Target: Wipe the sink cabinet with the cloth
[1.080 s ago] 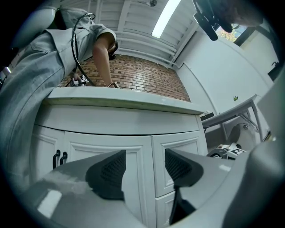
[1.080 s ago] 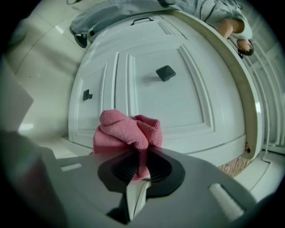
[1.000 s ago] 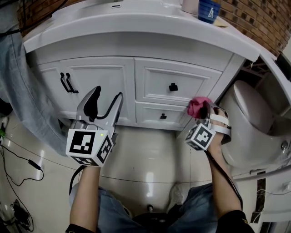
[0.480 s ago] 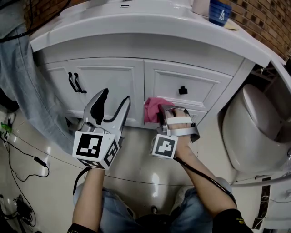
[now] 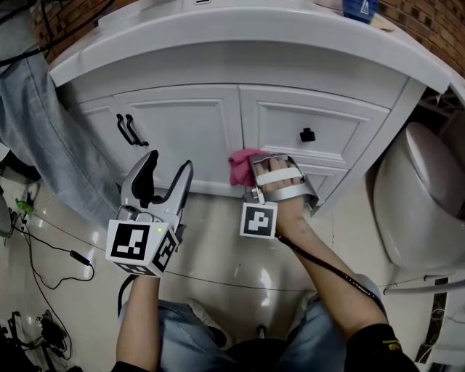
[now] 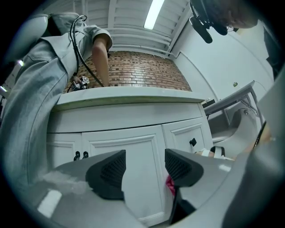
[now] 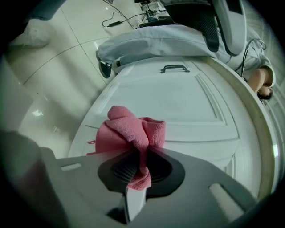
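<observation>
The white sink cabinet (image 5: 196, 123) fills the upper half of the head view, with doors on the left and drawers on the right. My right gripper (image 5: 251, 173) is shut on a pink cloth (image 5: 241, 164) and holds it against the lower edge of the cabinet front, where the door meets the drawers. The right gripper view has the bunched cloth (image 7: 131, 131) pinched in that gripper (image 7: 140, 167), touching the white door panel (image 7: 178, 98). My left gripper (image 5: 166, 174) hangs open and holds nothing, a little way off the left door (image 6: 129, 151); the cloth (image 6: 170, 185) peeks past its right jaw.
A white toilet (image 5: 425, 196) stands right of the cabinet. A person in grey clothing (image 5: 43, 138) stands at its left end. Cables (image 5: 43, 247) lie on the glossy tiled floor. Black door handles (image 5: 129, 129) and a drawer knob (image 5: 308, 134) stick out. A blue item (image 5: 361, 7) sits on the countertop.
My right gripper has carried the cloth leftward along the lower cabinet front, from the toilet end to the middle. The left gripper has kept roughly its place, still open.
</observation>
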Demonstrator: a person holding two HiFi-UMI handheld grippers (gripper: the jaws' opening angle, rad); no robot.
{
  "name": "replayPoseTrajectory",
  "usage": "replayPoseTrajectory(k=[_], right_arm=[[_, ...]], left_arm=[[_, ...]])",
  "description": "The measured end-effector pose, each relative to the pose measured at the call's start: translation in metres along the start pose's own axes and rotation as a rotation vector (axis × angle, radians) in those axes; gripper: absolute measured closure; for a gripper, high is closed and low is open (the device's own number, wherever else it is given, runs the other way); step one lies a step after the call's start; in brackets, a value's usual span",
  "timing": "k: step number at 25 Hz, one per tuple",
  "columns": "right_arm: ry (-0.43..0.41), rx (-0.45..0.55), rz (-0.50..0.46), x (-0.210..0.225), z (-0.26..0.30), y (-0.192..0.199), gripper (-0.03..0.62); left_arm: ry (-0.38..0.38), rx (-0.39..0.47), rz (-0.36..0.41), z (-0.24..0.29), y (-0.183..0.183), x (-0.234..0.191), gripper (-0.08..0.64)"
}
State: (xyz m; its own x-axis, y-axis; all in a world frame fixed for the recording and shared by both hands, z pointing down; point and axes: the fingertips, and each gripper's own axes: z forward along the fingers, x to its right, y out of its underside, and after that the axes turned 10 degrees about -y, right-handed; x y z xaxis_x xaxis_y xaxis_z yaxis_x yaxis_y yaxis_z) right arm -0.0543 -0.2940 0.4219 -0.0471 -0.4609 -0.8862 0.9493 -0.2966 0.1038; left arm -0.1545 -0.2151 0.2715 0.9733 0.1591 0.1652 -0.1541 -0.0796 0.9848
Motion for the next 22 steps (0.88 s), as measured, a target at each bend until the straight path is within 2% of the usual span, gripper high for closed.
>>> replayPoseTrajectory(k=[7, 13, 15, 19, 22], right_arm=[[-0.017, -0.233, -0.018, -0.015, -0.036, 0.115, 0.549], [-0.053, -0.5, 0.088, -0.017, -0.093, 0.245, 0.549], [-0.055, -0.551, 0.129, -0.02, -0.104, 0.276, 0.549], [-0.051, -0.585, 0.143, -0.023, -0.106, 0.284, 0.549], [-0.097, -0.506, 0.164, -0.035, -0.092, 0.257, 0.549]], left_arm=[[0.055, 0.033, -0.02, 0.009, -0.011, 0.029, 0.285], [0.085, 0.051, -0.044, 0.018, -0.019, 0.05, 0.285], [0.087, 0.053, -0.053, 0.02, -0.021, 0.053, 0.285], [0.092, 0.06, -0.059, 0.024, -0.022, 0.06, 0.285], [0.09, 0.056, -0.06, 0.027, -0.02, 0.062, 0.285]])
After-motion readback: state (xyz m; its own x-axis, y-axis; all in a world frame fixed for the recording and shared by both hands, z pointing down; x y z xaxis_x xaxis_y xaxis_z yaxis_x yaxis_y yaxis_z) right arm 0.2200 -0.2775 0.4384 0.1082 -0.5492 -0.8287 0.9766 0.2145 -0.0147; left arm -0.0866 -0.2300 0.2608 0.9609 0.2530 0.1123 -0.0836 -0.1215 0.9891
